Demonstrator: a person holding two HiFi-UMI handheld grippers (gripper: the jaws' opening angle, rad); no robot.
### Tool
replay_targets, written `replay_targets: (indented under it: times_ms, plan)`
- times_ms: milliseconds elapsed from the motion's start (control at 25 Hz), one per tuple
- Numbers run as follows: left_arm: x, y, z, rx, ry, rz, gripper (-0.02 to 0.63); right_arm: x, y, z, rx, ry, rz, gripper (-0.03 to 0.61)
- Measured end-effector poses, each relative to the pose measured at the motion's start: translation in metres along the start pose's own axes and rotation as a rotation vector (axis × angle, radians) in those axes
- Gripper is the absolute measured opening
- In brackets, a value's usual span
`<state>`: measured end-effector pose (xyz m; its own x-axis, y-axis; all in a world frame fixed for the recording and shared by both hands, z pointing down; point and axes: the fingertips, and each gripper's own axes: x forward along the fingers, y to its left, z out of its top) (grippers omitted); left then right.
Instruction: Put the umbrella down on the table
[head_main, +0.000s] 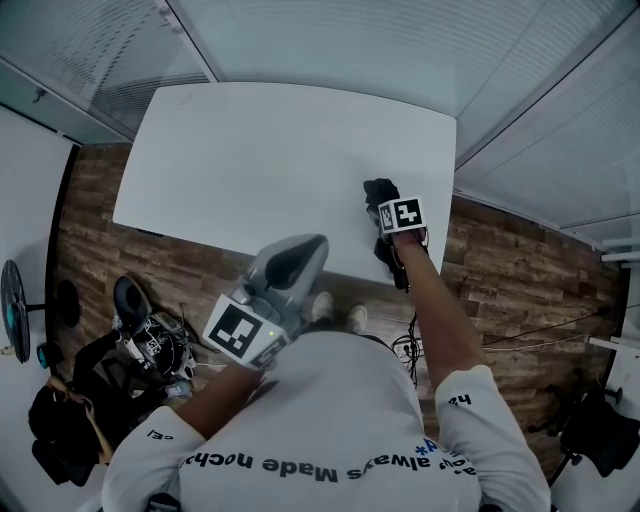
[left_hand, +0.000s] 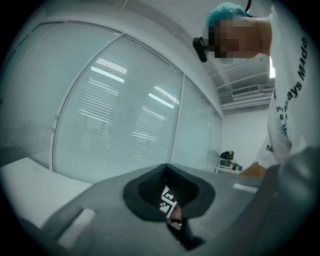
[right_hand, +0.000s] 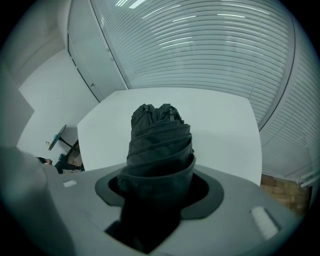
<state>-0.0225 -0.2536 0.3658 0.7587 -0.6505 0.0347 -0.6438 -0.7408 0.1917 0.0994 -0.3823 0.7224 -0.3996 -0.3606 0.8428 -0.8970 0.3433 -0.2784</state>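
One folded black umbrella (right_hand: 160, 137) sits clamped between the jaws of the right gripper (right_hand: 157, 186), its pleated canopy bunched and poking out past them toward the single white table (right_hand: 227, 132). In the head view the right gripper (head_main: 386, 206) hangs over the table's (head_main: 260, 160) near right part, close to the edge, with the umbrella (head_main: 379, 189) showing dark above and below its marker cube (head_main: 401, 214); whether the umbrella touches the tabletop cannot be told. The left gripper (head_main: 294, 262) is held back, close to the person's chest and off the table, with its own marker cube (head_main: 240, 331) (two cubes in all, one per gripper). In its own view the left gripper's (left_hand: 169, 198) jaws are drawn nearly together with nothing between them. One standing fan (head_main: 14, 309) is on the wooden floor (head_main: 500, 280) at far left.
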Motion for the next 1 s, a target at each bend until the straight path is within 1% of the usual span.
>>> replay_targets:
  times_ms: [320, 640, 840, 1000]
  plan:
    - [-0.004, 0.004, -0.004, -0.007, 0.013, 0.011, 0.002, 0.018, 0.0, -0.01, -0.028, 0.057, -0.014, 0.256]
    - [-0.004, 0.018, -0.006, -0.012, 0.019, 0.02, 0.002, 0.037, -0.005, -0.02, -0.015, 0.117, -0.024, 0.259]
    - [-0.005, 0.02, -0.007, -0.015, 0.02, 0.029, 0.003, 0.042, -0.007, -0.024, -0.008, 0.125, -0.03, 0.272]
    - [-0.005, 0.023, -0.008, -0.018, 0.02, 0.033, 0.002, 0.047, -0.011, -0.025, 0.023, 0.123, -0.031, 0.287]
